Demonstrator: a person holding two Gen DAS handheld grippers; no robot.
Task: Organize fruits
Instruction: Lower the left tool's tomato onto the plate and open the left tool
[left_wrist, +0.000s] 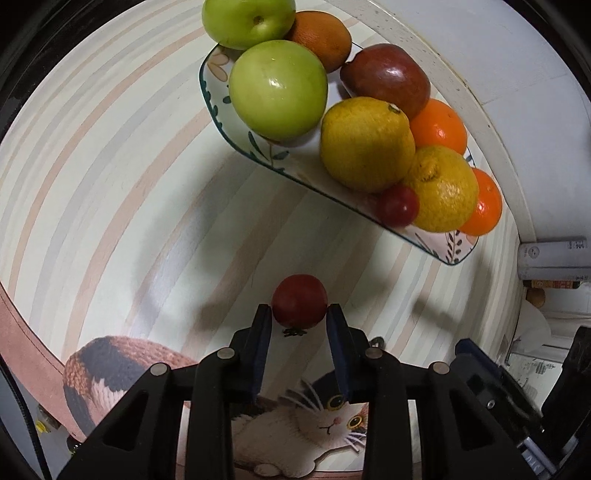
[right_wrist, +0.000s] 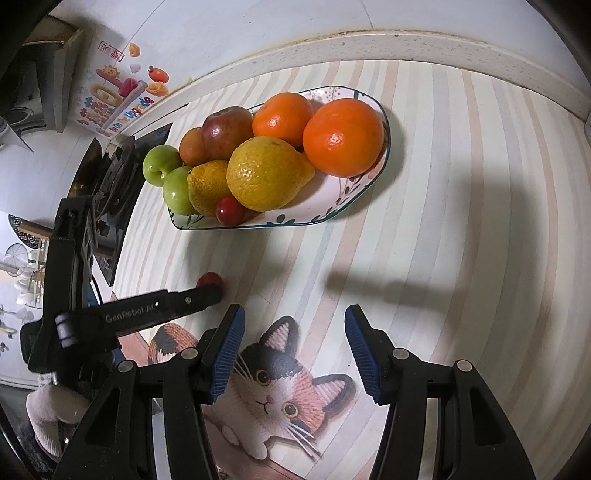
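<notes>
Black left gripper (right_wrist: 218, 291) reads "GenRobot.AI", gripping tomato (left_wrist: 299, 306).

Left gripper (left_wrist: 299, 314): fingers closed on a small red fruit (left_wrist: 299, 306), blue pads pressing its two sides, held low over the mat.
Right gripper (right_wrist: 295, 350): fingers spread wide, nothing between the ribbed blue pads (right_wrist: 229, 354).
Relative pose: the left reaches in from the right gripper's left side.
</notes>
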